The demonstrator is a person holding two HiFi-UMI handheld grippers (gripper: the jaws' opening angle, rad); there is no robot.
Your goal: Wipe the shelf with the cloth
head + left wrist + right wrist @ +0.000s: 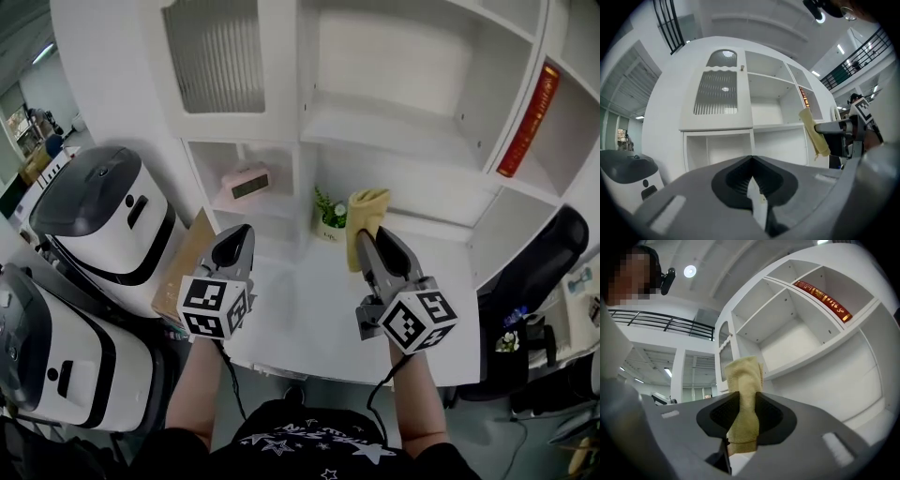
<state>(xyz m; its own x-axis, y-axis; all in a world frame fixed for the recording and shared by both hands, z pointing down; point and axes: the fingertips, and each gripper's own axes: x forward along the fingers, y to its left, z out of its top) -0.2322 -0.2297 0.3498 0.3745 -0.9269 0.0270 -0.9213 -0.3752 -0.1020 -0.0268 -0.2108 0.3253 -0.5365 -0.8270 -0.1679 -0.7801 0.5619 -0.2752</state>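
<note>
**Right gripper** (743, 398): your jaws are pinched on the cloth (744, 380). The yellow fabric runs up through the gap between them. A folded end stands out past the tips and a shorter end hangs below the grip.

**Cloth, location:** in the head view you hold it in the air over the white table (309, 319). It is in front of the lower middle compartment of the shelf (394, 141), just beside a small potted plant (330, 217). Whether the fabric touches any shelf surface cannot be told.

**Left gripper** (751, 161): your jaws are pressed together with nothing between them. This gripper sits level with the right one and well apart from the cloth, which shows at the right edge of its view.

**Shelf contents:**
- A pink clock (246, 183) in the lower left compartment.
- A red book (527, 122) leaning in the right-hand compartment.
- A ribbed door (217, 56) closing the upper left compartment.

**Surroundings:**
- Two white and grey machines (108, 211) to your left.
- A brown board (187, 262) leaning between the machines and the table.
</note>
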